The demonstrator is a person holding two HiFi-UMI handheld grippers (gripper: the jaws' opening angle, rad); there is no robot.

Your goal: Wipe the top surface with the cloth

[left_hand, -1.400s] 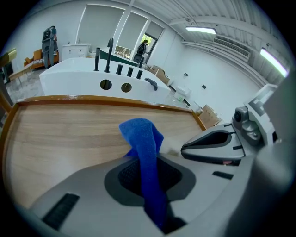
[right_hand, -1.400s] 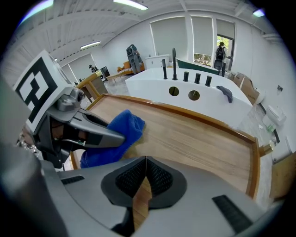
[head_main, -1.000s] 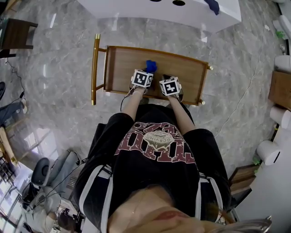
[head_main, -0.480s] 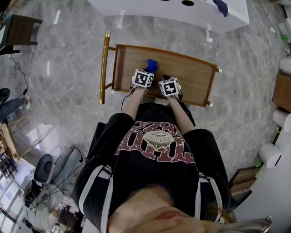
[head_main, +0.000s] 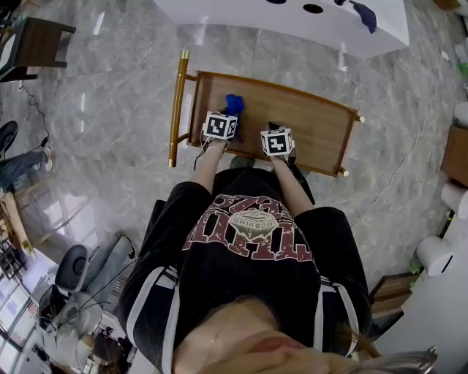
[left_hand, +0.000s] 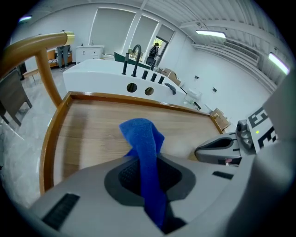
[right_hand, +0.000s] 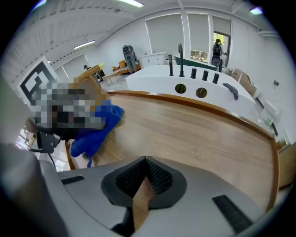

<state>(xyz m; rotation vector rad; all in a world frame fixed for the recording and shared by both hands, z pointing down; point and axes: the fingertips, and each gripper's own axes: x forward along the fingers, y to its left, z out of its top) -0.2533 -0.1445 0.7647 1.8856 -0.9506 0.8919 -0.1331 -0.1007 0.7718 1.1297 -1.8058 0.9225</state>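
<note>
A blue cloth (left_hand: 147, 152) is pinched in my left gripper (left_hand: 149, 175), which is shut on it; its free end pokes out over the wooden top (left_hand: 99, 134). In the head view the cloth (head_main: 234, 103) shows just beyond the left gripper (head_main: 221, 125), over the left part of the top surface (head_main: 314, 124). My right gripper (head_main: 277, 142) sits at the front edge near the middle, shut with nothing between its jaws (right_hand: 146, 178). From the right gripper view the cloth (right_hand: 96, 130) hangs at the left.
The wooden top has a raised rim and a gold handle bar (head_main: 176, 106) at its left end. A white counter (head_main: 292, 22) with holes and a dark cloth stands beyond it. Grey marble floor (head_main: 110, 131) surrounds it; a cable (head_main: 398, 164) runs at the right.
The left gripper with the blue cloth has moved left along the top. The right gripper stays at the front edge.
</note>
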